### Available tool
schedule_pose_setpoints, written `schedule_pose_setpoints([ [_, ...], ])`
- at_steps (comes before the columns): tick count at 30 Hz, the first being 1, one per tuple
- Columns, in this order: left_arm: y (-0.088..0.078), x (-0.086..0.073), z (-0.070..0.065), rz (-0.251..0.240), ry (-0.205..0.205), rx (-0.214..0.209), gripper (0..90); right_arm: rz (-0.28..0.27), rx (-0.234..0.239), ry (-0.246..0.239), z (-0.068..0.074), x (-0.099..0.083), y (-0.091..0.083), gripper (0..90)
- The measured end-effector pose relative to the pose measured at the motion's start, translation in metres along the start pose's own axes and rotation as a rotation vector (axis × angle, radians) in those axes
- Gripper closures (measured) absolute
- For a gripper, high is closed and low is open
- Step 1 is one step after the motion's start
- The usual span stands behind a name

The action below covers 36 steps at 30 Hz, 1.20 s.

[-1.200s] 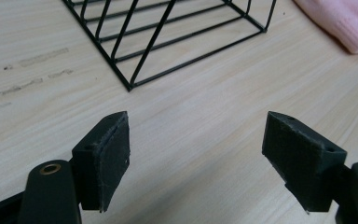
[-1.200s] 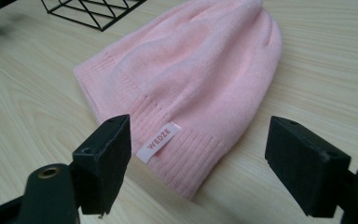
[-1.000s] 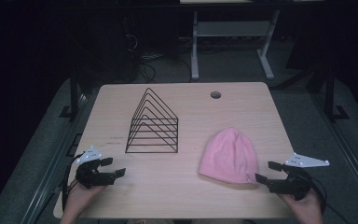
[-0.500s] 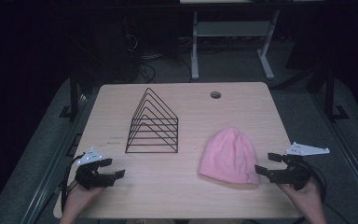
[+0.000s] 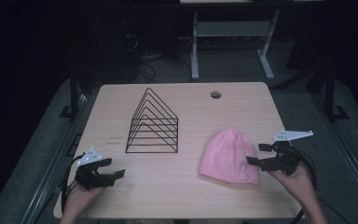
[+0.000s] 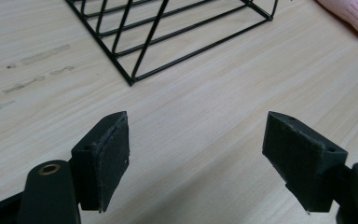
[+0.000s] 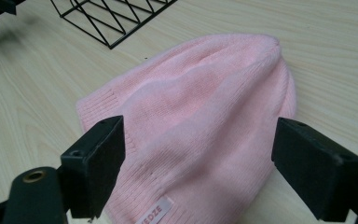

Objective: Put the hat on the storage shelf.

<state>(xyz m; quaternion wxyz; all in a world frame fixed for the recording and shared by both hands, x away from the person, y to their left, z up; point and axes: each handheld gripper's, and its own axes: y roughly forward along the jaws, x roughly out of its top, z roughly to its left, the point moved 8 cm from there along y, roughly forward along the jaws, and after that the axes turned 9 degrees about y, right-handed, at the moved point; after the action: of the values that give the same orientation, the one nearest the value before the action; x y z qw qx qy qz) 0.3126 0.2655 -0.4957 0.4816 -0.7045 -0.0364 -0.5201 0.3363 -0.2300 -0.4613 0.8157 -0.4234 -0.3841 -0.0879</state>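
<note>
Over the pink beanie [image 7: 200, 126], the right tongs [image 5: 256, 154] are spread wide, like the left tongs [image 5: 113, 167]; only fluff might be pinched, so it slips.

On the tabletop [image 5: 186, 186] the rack [image 5: 153, 123] stood left of centre, with the hat [image 5: 228, 156] lying to its right and nearer me. My left gripper [image 5: 114, 169] sat at the near left corner, my right gripper [image 5: 256, 154] just beside the hat's right edge.
</note>
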Motion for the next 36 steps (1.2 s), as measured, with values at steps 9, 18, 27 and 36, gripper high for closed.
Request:
schedule_pose_setpoints([
  [9, -0.002, 0.001, 0.002, -0.010, -0.004, 0.005, 22.4, 0.073, -0.018, -0.012, -0.012, 0.028, 0.015, 16.8],
  [18, -0.004, -0.001, 0.005, -0.010, -0.009, 0.015, 22.0, 0.099, -0.031, -0.007, -0.026, 0.053, 0.033, 16.8],
  [27, -0.004, -0.001, 0.005, -0.007, -0.009, 0.015, 22.0, 0.146, -0.020, 0.011, -0.036, 0.063, 0.058, 19.4],
  [36, -0.004, -0.002, 0.005, -0.005, -0.009, 0.011, 22.0, 0.180, -0.030, 0.033, -0.044, 0.069, 0.076, 22.3],
])
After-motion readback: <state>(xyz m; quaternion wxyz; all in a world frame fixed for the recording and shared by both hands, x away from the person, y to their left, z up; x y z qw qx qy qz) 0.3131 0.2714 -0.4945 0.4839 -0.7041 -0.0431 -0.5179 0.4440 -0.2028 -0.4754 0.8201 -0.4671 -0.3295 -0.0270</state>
